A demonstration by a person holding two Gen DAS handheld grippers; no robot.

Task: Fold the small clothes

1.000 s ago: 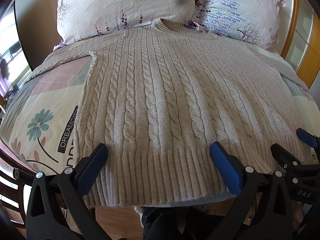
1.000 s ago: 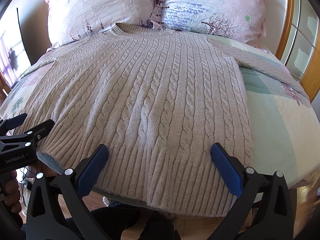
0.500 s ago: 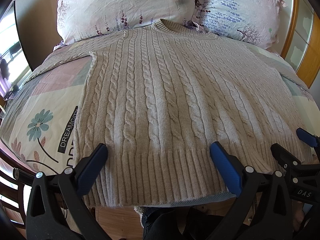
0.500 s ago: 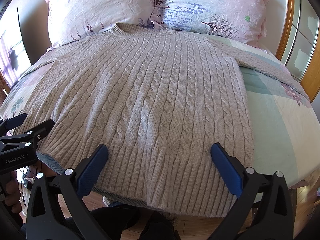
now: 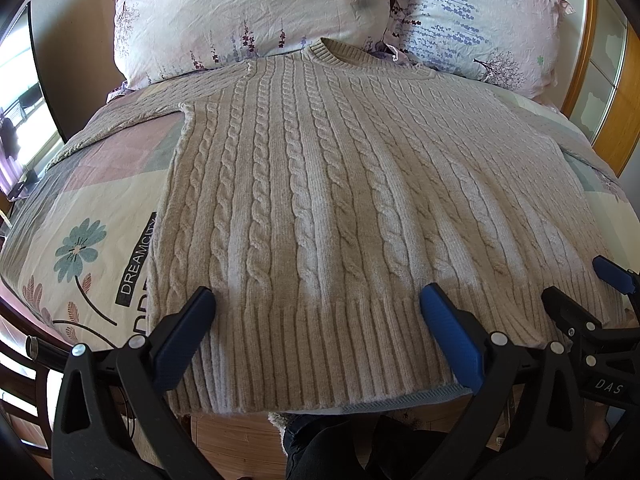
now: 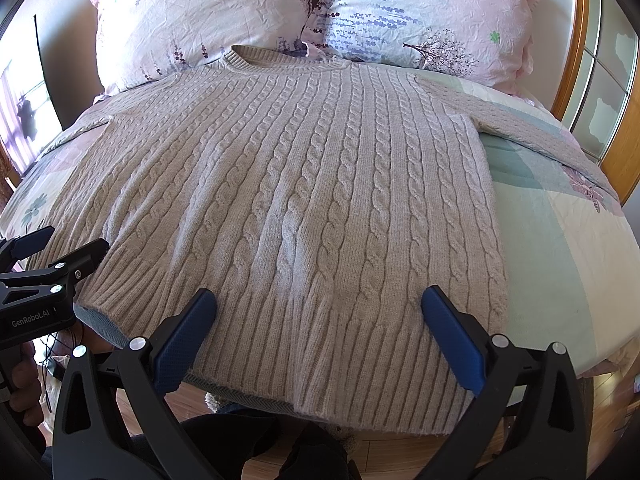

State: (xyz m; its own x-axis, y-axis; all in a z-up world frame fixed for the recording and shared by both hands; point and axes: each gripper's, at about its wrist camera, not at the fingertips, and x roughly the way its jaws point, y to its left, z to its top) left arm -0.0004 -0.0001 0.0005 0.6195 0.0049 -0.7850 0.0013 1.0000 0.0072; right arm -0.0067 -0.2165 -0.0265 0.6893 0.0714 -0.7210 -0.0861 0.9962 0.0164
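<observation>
**Both grippers wide open over the sweater hem, nothing held**

The left gripper (image 5: pixel 316 320) hovers above the ribbed hem (image 5: pixel 320 352) of the beige cable-knit sweater (image 5: pixel 340 184) with its blue-padded fingers spread wide and empty. The right gripper (image 6: pixel 318 320) stands the same way over the hem's right half, also gaping and holding nothing; whether any pad touches the knit I cannot tell.

The sweater lies flat and face up on the bed (image 6: pixel 560 240), covering most of the floral quilt. Its long axis runs from the hem at the near edge, which overhangs the mattress slightly, to the round collar (image 5: pixel 340 54) at the far end, just beside the two pillows (image 5: pixel 248 12). The sleeves stretch out to either side, the left one (image 5: pixel 132 120) angling towards the bed's left edge and the right one (image 6: pixel 532 128) towards the right.

The first fold appears not yet begun. To do it well, each gripper should probably bite both layers at a hem corner, close firmly on the thick rib, and lift evenly so the cables stay parallel and the fold line runs square across the body.
</observation>
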